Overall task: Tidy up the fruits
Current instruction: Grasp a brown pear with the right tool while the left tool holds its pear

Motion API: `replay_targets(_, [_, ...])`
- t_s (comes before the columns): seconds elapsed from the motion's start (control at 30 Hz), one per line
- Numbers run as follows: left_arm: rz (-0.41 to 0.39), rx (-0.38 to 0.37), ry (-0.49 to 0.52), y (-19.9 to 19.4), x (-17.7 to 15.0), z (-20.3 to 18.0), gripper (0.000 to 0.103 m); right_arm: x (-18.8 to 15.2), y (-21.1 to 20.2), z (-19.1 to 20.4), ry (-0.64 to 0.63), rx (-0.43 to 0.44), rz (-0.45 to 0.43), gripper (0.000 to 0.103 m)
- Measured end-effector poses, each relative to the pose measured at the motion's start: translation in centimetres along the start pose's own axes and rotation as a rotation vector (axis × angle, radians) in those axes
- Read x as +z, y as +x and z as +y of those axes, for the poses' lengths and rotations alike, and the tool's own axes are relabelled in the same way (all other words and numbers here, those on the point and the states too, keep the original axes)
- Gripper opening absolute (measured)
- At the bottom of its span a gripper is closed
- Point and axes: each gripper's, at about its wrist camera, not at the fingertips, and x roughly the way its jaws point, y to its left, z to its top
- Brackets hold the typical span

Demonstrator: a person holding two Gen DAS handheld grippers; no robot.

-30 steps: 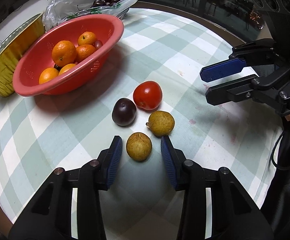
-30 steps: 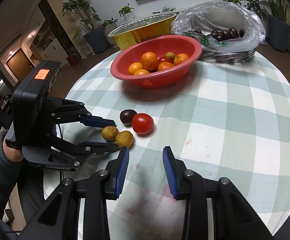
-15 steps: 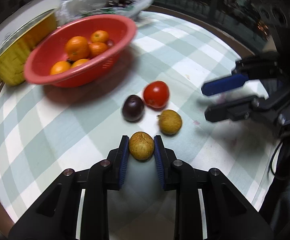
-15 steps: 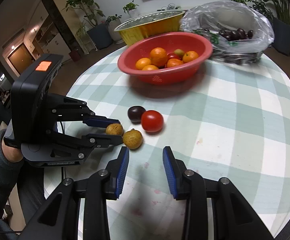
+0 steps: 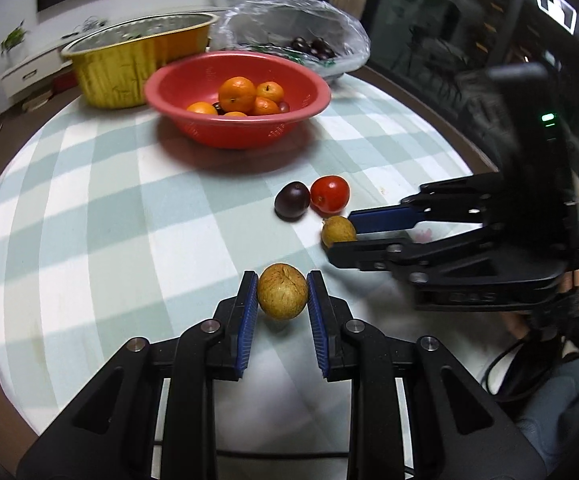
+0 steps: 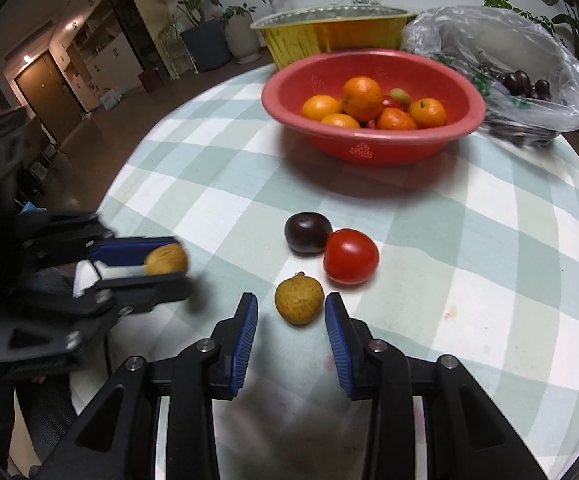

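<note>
Left gripper (image 5: 282,295): closed on 1 brown fruit (image 5: 282,291), a blue pad pressed against each side of it. In the right wrist view the fruit sits clear of the cloth, so it looks lifted.

Right gripper (image 6: 290,322): jaws parted, nothing held. The 2nd brown fruit (image 6: 299,300) lies on the tablecloth (image 6: 489,280) between the 2 pads, with a gap on each side.

Key relation: the 2nd brown fruit is straight ahead of the right fingers, about level with their tips and centred in the gap. It is close to round, its stem nub pointing away from the camera, so no long axis needs matching. The right hand is much the nearer; the left is already loaded and off to the side.

Neighbours: a red tomato (image 6: 351,256) lies just beyond the right-hand pad, touching a dark plum (image 6: 307,233) on its far side. Both are near the brown fruit but apart from it.

Likely target: the red basket (image 6: 373,136), well beyond the loose fruit and already holding oranges (image 6: 362,98). A gold foil tray (image 6: 329,36) and a plastic bag (image 6: 501,60) of dark fruit stand behind it.

Judgement on the next move: the right jaws probably need only a slight advance before closing. The main risk is the right-hand pad nudging the tomato.

Left on the cloth: 3 pieces, the brown fruit, the tomato and the plum.
</note>
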Motion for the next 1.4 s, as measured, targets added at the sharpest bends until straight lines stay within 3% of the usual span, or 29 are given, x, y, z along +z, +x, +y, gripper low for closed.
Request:
replay_targets(0.5, [-0.022, -0.007, -0.036, -0.7, -0.9, -0.1, 0.023, 0.5, 1.3, 0.6, -0.037, -0.060, 0.017, 0.038])
replay_targets(0.8, [-0.024, -0.001, -0.041, -0.8, -0.7, -0.1, 0.023, 0.4, 1.2, 0.5, -0.030, -0.053, 0.016, 0.030])
replay_targets(1.4, [-0.054, 0.028, -0.023, -1.3, 2.5, 0.5, 0.023, 0.5, -4.2, -4.2, 0.071, -0.054, -0.068, 0.030])
